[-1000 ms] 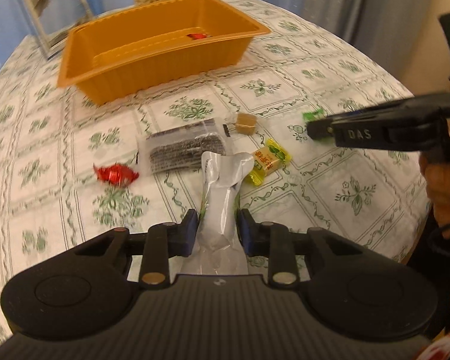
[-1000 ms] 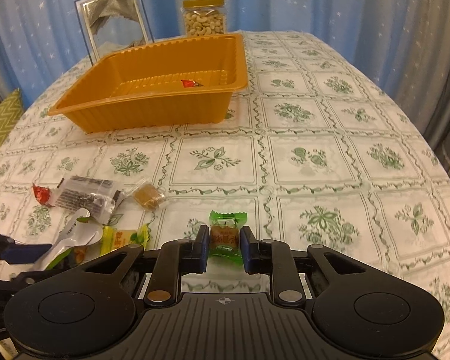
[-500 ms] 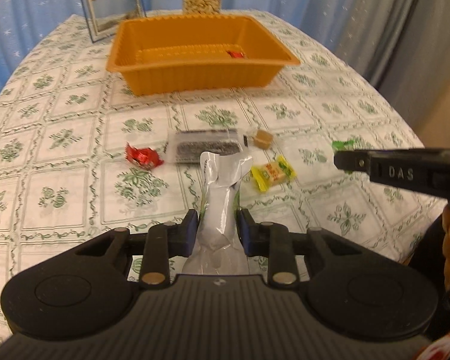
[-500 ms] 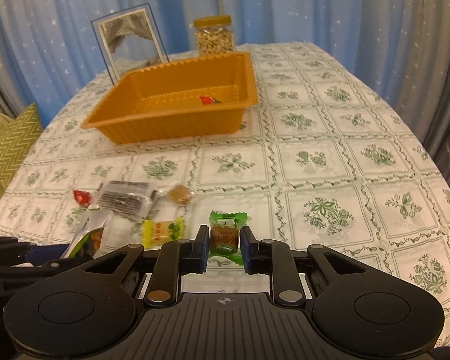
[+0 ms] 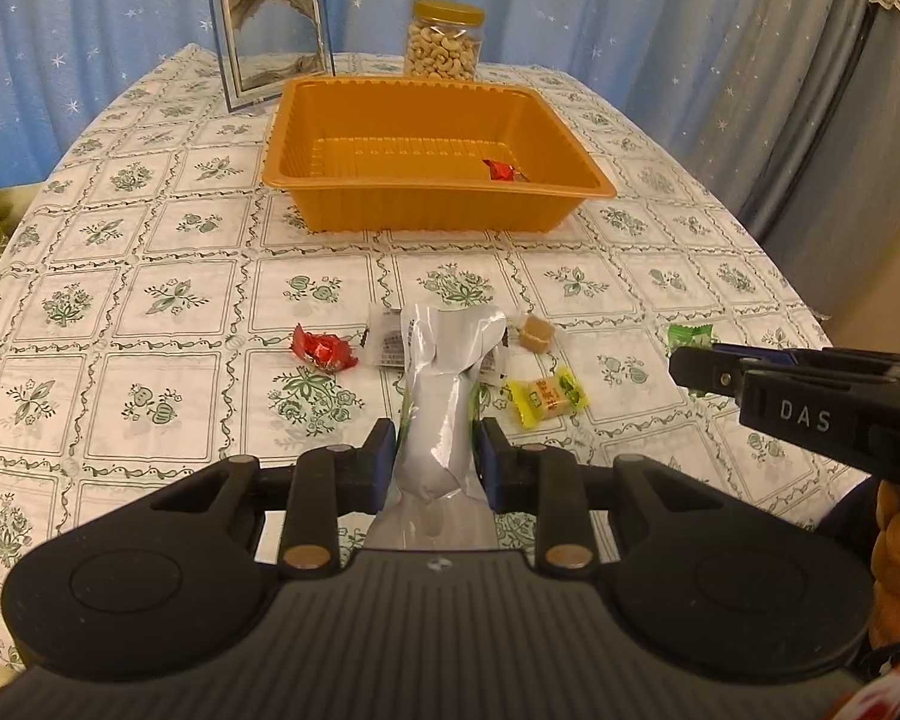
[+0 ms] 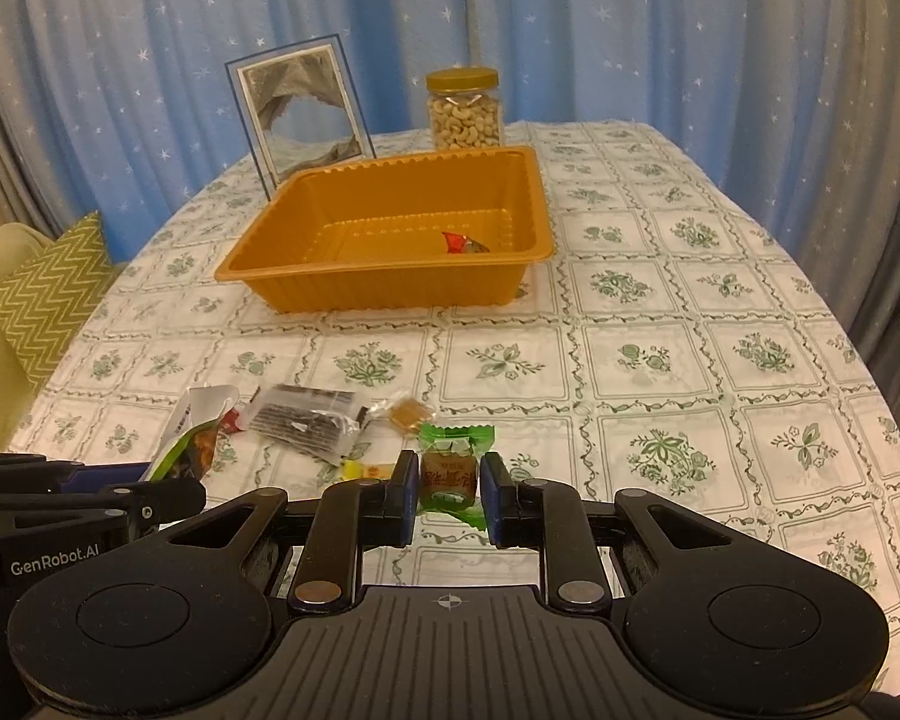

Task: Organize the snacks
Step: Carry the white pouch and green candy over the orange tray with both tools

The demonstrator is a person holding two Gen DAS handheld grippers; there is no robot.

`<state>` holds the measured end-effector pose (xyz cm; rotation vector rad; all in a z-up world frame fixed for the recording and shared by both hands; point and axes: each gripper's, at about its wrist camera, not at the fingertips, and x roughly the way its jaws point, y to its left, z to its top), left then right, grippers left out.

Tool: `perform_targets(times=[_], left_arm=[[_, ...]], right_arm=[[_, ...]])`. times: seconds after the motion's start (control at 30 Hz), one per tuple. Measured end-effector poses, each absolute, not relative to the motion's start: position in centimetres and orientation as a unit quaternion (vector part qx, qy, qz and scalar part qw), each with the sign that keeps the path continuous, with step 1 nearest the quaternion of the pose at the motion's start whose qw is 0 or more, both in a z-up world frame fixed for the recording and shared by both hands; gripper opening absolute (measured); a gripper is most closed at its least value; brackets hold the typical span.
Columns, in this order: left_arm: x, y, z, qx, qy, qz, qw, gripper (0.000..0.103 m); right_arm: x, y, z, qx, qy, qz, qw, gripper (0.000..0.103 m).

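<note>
My left gripper (image 5: 437, 456) is shut on a silver snack pouch (image 5: 444, 384), held above the table. My right gripper (image 6: 449, 486) is shut on a green-wrapped candy (image 6: 450, 471), also lifted; it shows in the left wrist view (image 5: 692, 337). The orange tray (image 5: 432, 210) stands further back with one red candy (image 5: 500, 170) inside. On the cloth lie a red candy (image 5: 323, 349), a dark clear-wrapped packet (image 6: 306, 423), a small brown candy (image 5: 537, 331) and a yellow candy (image 5: 547, 397).
A jar of cashews (image 5: 444, 39) and a framed picture (image 5: 268, 18) stand behind the tray. Blue curtains hang beyond the round table. A zigzag cushion (image 6: 45, 294) sits at the left. The table edge (image 5: 810, 324) curves off at the right.
Both grippers have risen and tilted up with their snacks, so the table looks farther away and the tray, jar and picture come more fully into view.
</note>
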<state>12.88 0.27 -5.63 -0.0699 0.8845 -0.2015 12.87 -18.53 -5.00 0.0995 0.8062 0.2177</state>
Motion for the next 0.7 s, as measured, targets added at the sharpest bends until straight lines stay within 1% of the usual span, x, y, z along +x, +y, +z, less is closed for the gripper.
perform_targets(times=[0.7], left_arm=[[14.6, 0.5, -3.8, -0.041, 0.409, -0.101, 0.906, 0.026]], right_arm=[[14.4, -18.8, -4.0, 0.042, 0.382, 0.108, 0.917, 0.022]])
